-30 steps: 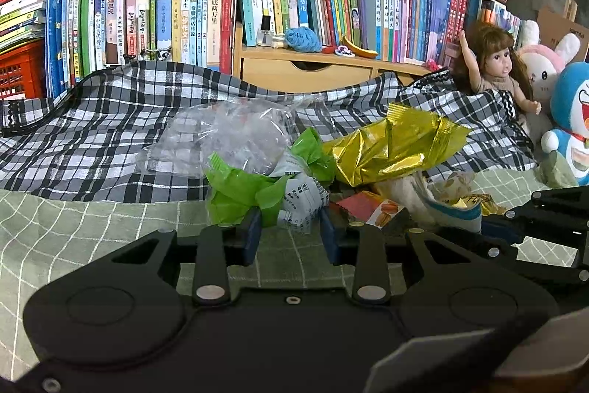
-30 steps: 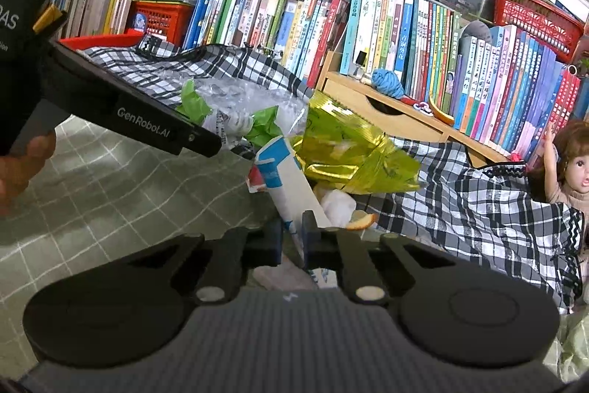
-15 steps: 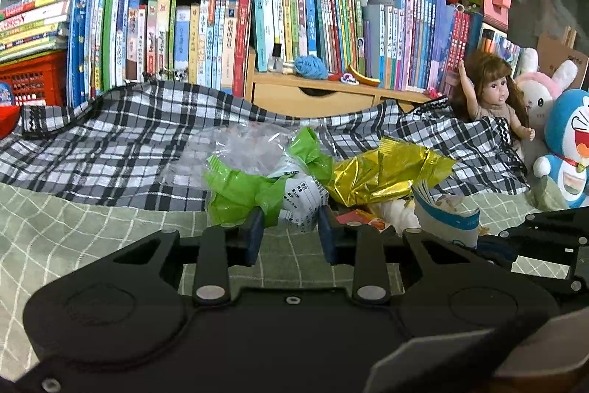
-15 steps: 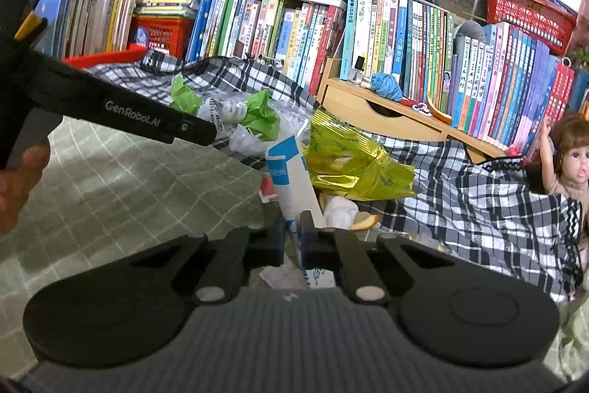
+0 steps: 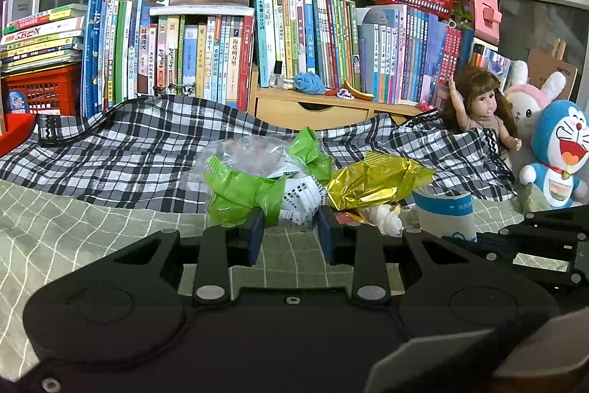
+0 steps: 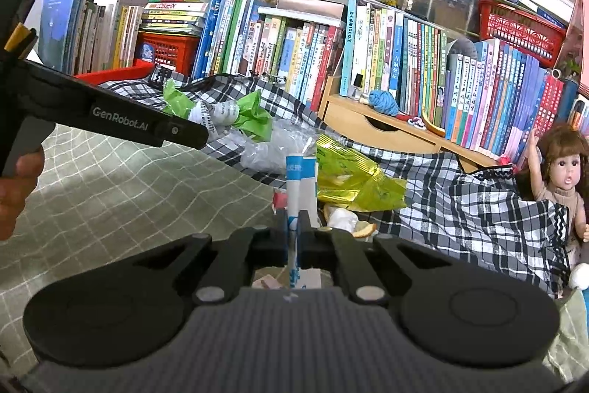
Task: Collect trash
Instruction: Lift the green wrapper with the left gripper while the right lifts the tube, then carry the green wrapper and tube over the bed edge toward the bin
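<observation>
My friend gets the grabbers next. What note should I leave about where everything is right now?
Left hand-held gripper: shut on the green and white wrapper.
Right hand-held gripper: shut on the blue and white carton, flattened and upright.
Still on the bed: gold foil bag, clear plastic bag, white scrap, orange peel.
Done: two pieces gripped. Left: bin them, collect the rest. No bin in view.

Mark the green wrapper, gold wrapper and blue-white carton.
green wrapper (image 5: 235, 194): left wrist view, crumpled left lobe.
gold wrapper (image 5: 371, 183): left wrist view, creased middle.
blue-white carton (image 6: 301, 183): right wrist view, flattened body above the pads.
</observation>
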`<state>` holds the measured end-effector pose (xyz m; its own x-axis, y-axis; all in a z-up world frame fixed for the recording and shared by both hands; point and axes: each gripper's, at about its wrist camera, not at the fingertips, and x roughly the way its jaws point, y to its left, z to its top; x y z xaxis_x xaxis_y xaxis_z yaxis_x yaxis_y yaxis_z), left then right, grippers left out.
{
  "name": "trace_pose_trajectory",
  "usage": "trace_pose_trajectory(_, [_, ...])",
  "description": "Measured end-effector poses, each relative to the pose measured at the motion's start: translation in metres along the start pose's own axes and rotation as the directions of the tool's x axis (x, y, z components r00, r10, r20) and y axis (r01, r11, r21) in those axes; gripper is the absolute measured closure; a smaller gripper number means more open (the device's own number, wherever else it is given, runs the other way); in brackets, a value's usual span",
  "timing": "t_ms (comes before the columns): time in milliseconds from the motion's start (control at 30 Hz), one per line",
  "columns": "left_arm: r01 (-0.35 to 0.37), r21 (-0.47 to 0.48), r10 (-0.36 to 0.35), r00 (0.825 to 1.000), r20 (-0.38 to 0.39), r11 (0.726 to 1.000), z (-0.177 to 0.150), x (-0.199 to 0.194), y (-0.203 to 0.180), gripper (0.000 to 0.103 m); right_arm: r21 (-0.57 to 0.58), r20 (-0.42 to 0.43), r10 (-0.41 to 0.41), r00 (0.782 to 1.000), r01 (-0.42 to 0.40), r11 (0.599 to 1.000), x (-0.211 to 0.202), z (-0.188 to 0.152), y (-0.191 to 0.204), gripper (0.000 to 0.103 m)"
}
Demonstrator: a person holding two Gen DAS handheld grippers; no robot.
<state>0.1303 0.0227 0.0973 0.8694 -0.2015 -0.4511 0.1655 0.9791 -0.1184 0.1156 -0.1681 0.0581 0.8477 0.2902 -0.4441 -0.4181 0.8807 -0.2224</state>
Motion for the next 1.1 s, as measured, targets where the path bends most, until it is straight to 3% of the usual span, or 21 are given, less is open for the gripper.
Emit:
trace_pose_trajectory(700, [0.019, -0.006, -0.018, 0.999, 0.026, 1.0, -0.004, -0.065, -0.005, 0.073, -0.002, 0.051, 0.009, 0.999, -0.009, 1.0, -0.054, 0.009, 0.013, 0.096])
trace_pose_trajectory(1100, [-0.002, -0.034, 0.003, 1.0, 0.029, 0.999, -0.013, -0.118, 0.001, 0.073, 0.042, 0.088, 0.056, 0.995, -0.06, 0.997, -0.09, 0.008, 0.02, 0.096])
